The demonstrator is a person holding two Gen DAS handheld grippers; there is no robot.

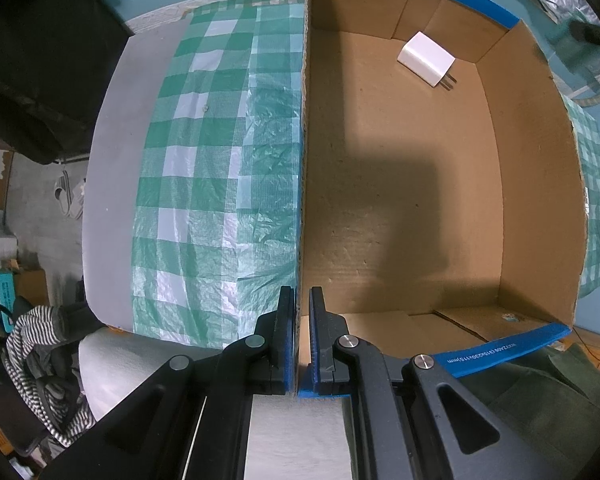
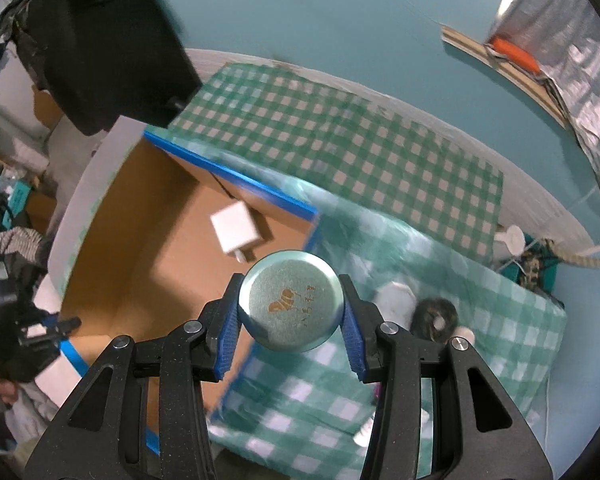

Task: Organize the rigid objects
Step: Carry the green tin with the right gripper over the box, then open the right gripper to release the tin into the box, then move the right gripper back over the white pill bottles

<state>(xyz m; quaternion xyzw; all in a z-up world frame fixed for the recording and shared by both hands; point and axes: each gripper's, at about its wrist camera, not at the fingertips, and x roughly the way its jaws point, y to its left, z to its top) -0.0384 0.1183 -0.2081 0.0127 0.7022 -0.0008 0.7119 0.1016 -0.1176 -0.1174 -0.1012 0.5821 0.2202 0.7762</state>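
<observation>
Your right gripper (image 2: 290,326) has its jaws clamped on one round teal tin (image 2: 291,301), held lid-up in the lower middle of the right wrist view; the gold mark and small writing on the lid are too small to read. The tin hangs over the near right corner of the cardboard box (image 2: 140,240), and it covers that corner from sight.

Your left gripper (image 1: 299,340) sits at the bottom middle of the left wrist view with its jaws closed together on the left wall of the box (image 1: 303,160), one pad on each side of the cardboard. The near end of the box is cut off behind the gripper body.

Inside the box you have one white plug adapter (image 1: 426,58), lying on the floor in the far right part, near the back wall. Two prongs show in the left view; in the right view the adapter (image 2: 236,229) is blurred.

The box rests on a green and white checked cloth (image 1: 204,184) over the worktop. On the cloth at the lower right of the right wrist view lie a blurred white thing (image 2: 396,300) and a dark round thing (image 2: 436,316); you cannot tell what either is. A black shape (image 2: 100,40) fills the upper left, out of focus.
</observation>
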